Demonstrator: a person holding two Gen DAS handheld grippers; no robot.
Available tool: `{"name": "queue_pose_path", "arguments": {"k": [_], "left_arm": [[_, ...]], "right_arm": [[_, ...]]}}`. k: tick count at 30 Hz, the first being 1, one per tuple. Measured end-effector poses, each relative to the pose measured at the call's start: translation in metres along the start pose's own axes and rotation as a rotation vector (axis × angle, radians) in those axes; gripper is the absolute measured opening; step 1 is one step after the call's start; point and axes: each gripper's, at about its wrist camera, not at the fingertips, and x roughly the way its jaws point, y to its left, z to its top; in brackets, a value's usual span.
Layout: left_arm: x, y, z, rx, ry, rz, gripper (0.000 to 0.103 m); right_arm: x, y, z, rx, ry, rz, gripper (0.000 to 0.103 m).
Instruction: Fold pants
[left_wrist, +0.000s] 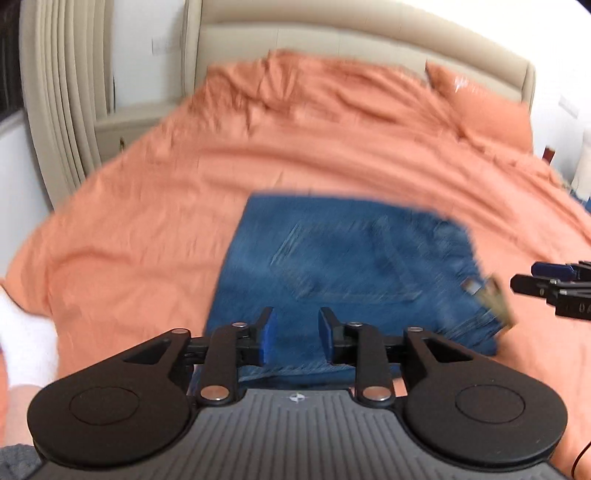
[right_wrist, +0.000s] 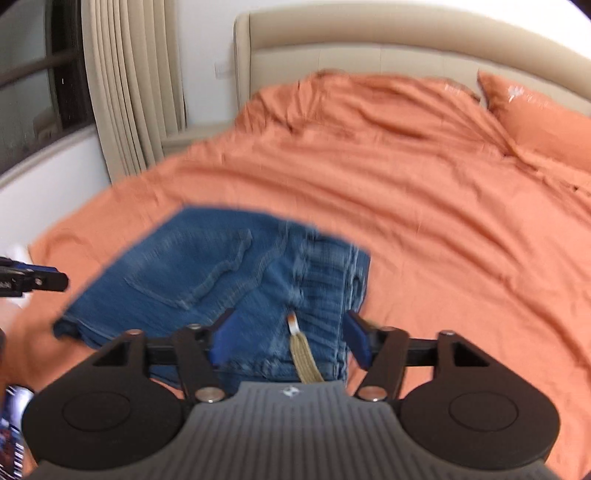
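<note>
Blue denim pants (left_wrist: 351, 266) lie folded into a compact rectangle on the orange bedspread (left_wrist: 184, 206), a back pocket facing up. My left gripper (left_wrist: 295, 334) hovers over their near edge, its blue pads a little apart with nothing pinched between them. In the right wrist view the same pants (right_wrist: 221, 273) sit left of centre, waistband side toward me, with a tan woven tag (right_wrist: 304, 356) hanging at the near edge. My right gripper (right_wrist: 288, 341) stands wide open above that tag, not touching it. Each gripper shows at the other view's edge: the right gripper (left_wrist: 530, 277) and the left gripper (right_wrist: 48, 275).
A beige padded headboard (right_wrist: 369, 40) runs along the far side of the bed, with an orange pillow (right_wrist: 546, 118) at the far right. Beige curtains (right_wrist: 129, 92) and a window are to the left. Something white (left_wrist: 26, 339) lies at the bed's near left.
</note>
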Motion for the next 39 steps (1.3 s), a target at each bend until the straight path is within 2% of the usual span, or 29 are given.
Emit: {"name": "queue_pose_path", "arguments": {"k": [1, 3, 5, 6, 9, 13, 14, 17, 21, 23, 32, 39], "left_arm": [[-0.011, -0.01, 0.004, 0.013, -0.031, 0.013, 0.035], [-0.034, -0.028, 0.01, 0.029, -0.089, 0.032, 0.037], [-0.052, -0.043, 0.016, 0.037, -0.124, 0.036, 0.046], [-0.061, -0.051, 0.016, 0.045, -0.146, 0.038, 0.047], [-0.082, -0.07, 0.018, 0.046, -0.17, 0.082, 0.057], [-0.105, -0.088, 0.007, 0.067, -0.216, 0.151, 0.081], [-0.11, -0.094, 0.003, 0.072, -0.226, 0.179, 0.083], [-0.116, -0.1, -0.01, 0.063, -0.23, 0.22, 0.086], [-0.118, -0.1, -0.027, 0.009, -0.2, 0.186, 0.086], [-0.113, -0.099, -0.032, -0.001, -0.179, 0.179, 0.086], [-0.082, -0.101, -0.055, 0.011, -0.132, 0.232, 0.086], [-0.063, -0.101, -0.063, 0.011, -0.09, 0.221, 0.086]], "right_arm": [[-0.013, 0.003, 0.004, 0.003, -0.02, -0.006, 0.067], [-0.041, 0.009, 0.009, 0.004, -0.068, -0.02, 0.078], [-0.066, 0.016, 0.011, 0.002, -0.11, -0.033, 0.081], [-0.079, 0.019, 0.011, 0.001, -0.13, -0.042, 0.081], [-0.109, 0.031, 0.007, -0.016, -0.177, -0.062, 0.081], [-0.138, 0.047, -0.007, -0.049, -0.224, -0.112, 0.081], [-0.144, 0.05, -0.011, -0.048, -0.234, -0.119, 0.082], [-0.157, 0.054, -0.025, -0.021, -0.254, -0.123, 0.082], [-0.162, 0.062, -0.046, -0.038, -0.25, -0.138, 0.082], [-0.159, 0.066, -0.055, -0.055, -0.243, -0.149, 0.082], [-0.129, 0.065, -0.07, -0.019, -0.198, -0.154, 0.082], [-0.109, 0.064, -0.075, -0.006, -0.163, -0.138, 0.082]]}}
